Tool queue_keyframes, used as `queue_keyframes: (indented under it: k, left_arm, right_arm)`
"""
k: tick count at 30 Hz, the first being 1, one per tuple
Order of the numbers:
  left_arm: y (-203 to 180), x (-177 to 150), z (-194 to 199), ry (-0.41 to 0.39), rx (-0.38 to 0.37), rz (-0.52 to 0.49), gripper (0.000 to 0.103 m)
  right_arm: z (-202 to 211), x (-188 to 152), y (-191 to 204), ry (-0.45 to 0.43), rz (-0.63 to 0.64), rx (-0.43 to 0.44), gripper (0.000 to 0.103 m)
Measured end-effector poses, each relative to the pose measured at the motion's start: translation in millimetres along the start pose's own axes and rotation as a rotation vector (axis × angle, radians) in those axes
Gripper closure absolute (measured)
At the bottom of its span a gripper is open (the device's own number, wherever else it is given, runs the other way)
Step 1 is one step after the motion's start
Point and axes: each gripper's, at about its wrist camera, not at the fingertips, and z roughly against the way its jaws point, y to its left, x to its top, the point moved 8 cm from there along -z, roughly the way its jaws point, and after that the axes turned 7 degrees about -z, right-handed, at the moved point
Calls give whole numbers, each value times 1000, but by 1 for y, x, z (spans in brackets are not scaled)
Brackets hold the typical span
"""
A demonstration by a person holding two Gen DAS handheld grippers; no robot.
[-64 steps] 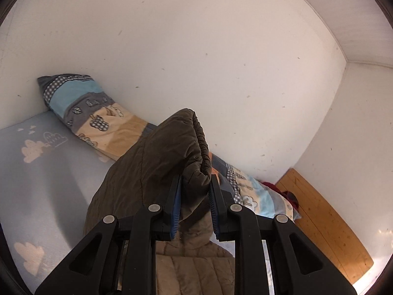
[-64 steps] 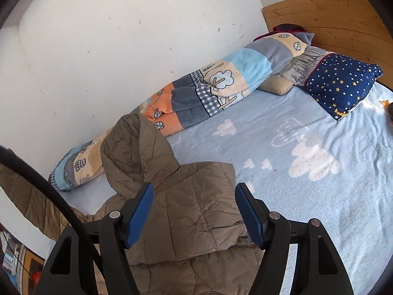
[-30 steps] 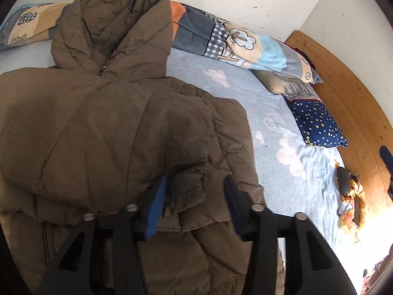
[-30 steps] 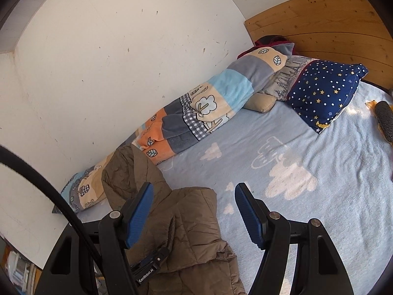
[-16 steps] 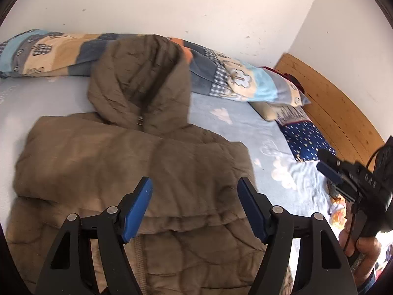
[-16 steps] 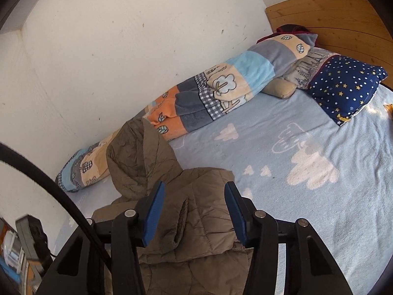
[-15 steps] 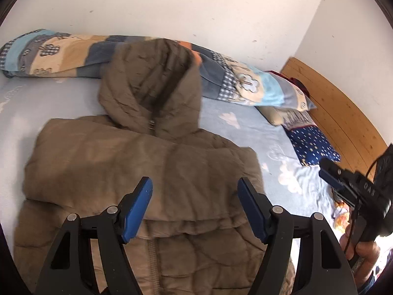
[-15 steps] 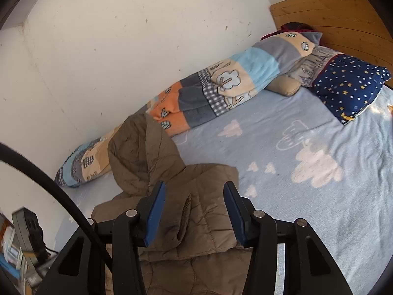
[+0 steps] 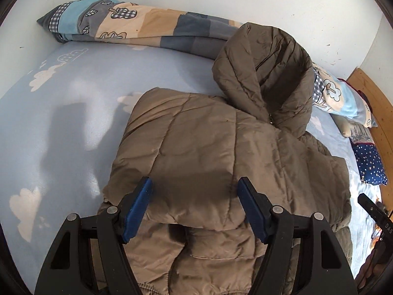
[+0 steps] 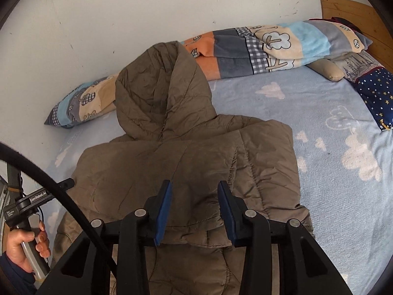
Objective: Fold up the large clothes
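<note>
Brown hooded puffer jacket (image 9: 221, 152) lies flat on the blue cloud-print bed sheet (image 9: 61, 113), both sleeves folded in across the chest, hood (image 10: 162, 91) resting against the rolled patchwork blanket (image 10: 270, 46). My left gripper (image 9: 194, 206) is wide apart above it, holding nothing. My right gripper (image 10: 194, 211) is partly apart, also empty.

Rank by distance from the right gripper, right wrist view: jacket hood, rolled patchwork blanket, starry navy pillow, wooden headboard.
From the right gripper, open above the folded jacket body:
1. Jacket hood, straight ahead, slightly left.
2. Rolled patchwork blanket, behind the hood along the wall.
3. Starry navy pillow, far right.
4. Wooden headboard, top right corner.
</note>
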Motion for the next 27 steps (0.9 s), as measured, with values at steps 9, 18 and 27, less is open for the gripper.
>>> queue_keyframes:
  k: [9,18,27]
  left_arm:
    - [11,-24,-29,43,-10,17,26]
    - [10,-27,-37,68,31,-6,24]
    - [7,-32,23,27,14,-8,24]
  right_arm:
    - [-51,-24,-17,121,13,-108,61]
    - [-70,-33,-24,191,5,-132,60]
    - [-21,-16,-12,106,-8,-61,58]
